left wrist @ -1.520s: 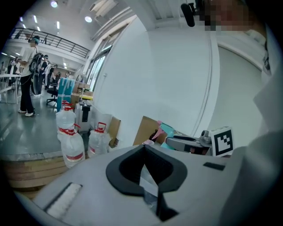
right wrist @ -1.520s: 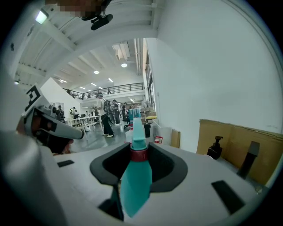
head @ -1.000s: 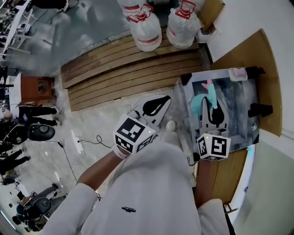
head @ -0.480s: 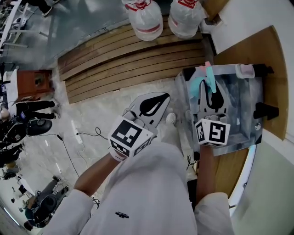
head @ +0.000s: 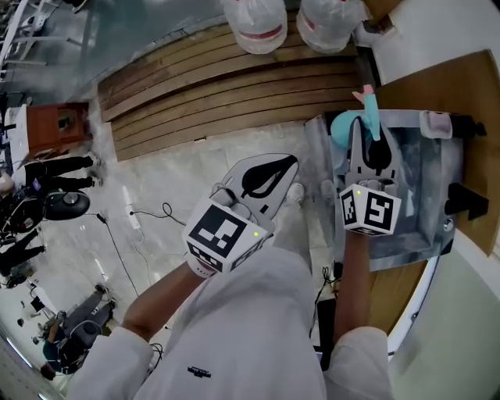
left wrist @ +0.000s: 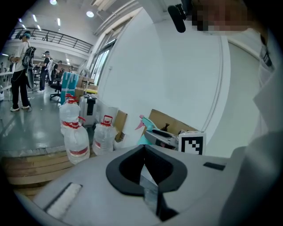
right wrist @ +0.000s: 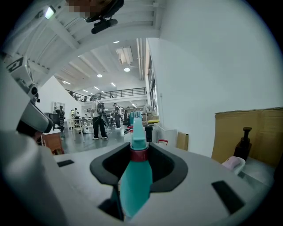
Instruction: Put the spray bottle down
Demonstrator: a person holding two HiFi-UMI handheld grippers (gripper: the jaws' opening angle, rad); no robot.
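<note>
Well, at the far left of the head view I see a few people standing on the pale floor, well apart from my hands. Next along, a stack of curved wooden planks lies on that floor, and two big water jugs with red bands stand at its far edge.

My left gripper hangs over the floor between the planks and the table. Its own view shows the jaws pressed together along a thin seam with nothing between them, so it is closed and empty.

To its right is my right gripper, reaching over the near-left corner of a shiny tray that sits on a wooden table. Its jaws stand partly apart and are clamped on the spray bottle. In the right gripper view the teal body fills the gap between the jaws, with the red collar and the teal spray head standing up past the fingertips. From above, the bottle's pink nozzle points away from me, past the tray's far-left corner. The bottle looks close to the tray's edge, but I can't tell whether its base touches anything.

Furthest right, a dark pump bottle stands at the tray's right side, well apart from the spray bottle
</note>
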